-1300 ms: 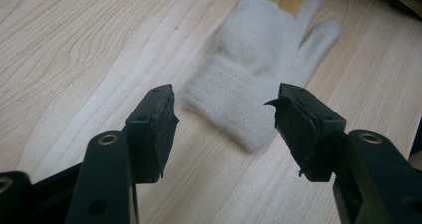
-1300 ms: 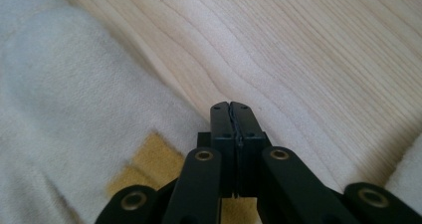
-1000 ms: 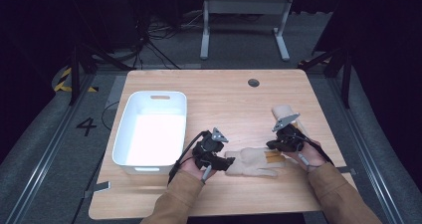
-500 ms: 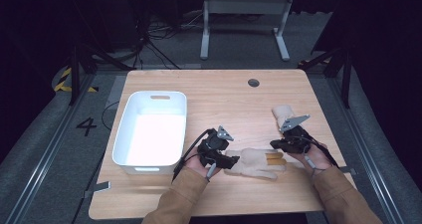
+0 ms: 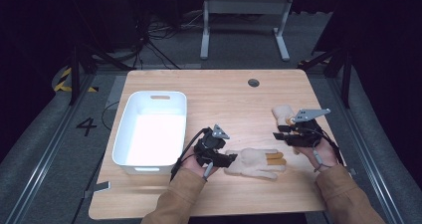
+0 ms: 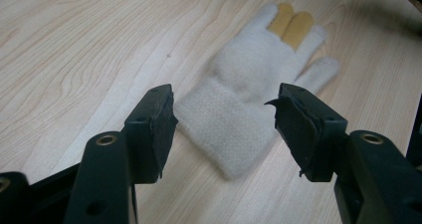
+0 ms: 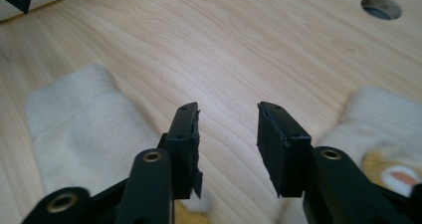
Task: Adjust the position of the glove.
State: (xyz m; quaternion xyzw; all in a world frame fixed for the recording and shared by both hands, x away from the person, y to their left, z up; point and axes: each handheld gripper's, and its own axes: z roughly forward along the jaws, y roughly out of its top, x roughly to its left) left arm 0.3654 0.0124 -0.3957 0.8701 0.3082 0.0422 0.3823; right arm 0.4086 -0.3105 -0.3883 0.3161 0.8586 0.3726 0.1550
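A cream knit glove [image 5: 254, 163] with two yellow fingers lies flat on the wooden table [image 5: 219, 97], fingers pointing right. My left gripper [image 5: 228, 159] sits at its cuff. In the left gripper view the left gripper [image 6: 221, 119] is open, and the cuff of the glove [image 6: 239, 119] lies between the jaws without touching the pads. My right gripper [image 5: 279, 136] hovers above the glove's finger end. Its jaws have just been opening, and the right gripper [image 7: 226, 134] has only bare wood between them. A second cream glove [image 5: 282, 113] lies just behind it.
A white plastic bin [image 5: 152, 132] stands at the left of the table, close to my left hand. A round cable hole [image 5: 254, 82] sits near the far edge. In the right gripper view the flat glove [image 7: 74, 129] lies left and the second glove [image 7: 378, 134] right.
The right gripper has lifted up and slightly right, away from the flat glove's fingers, and its jaws have opened. The glove now lies flatter. The left gripper has stayed put.
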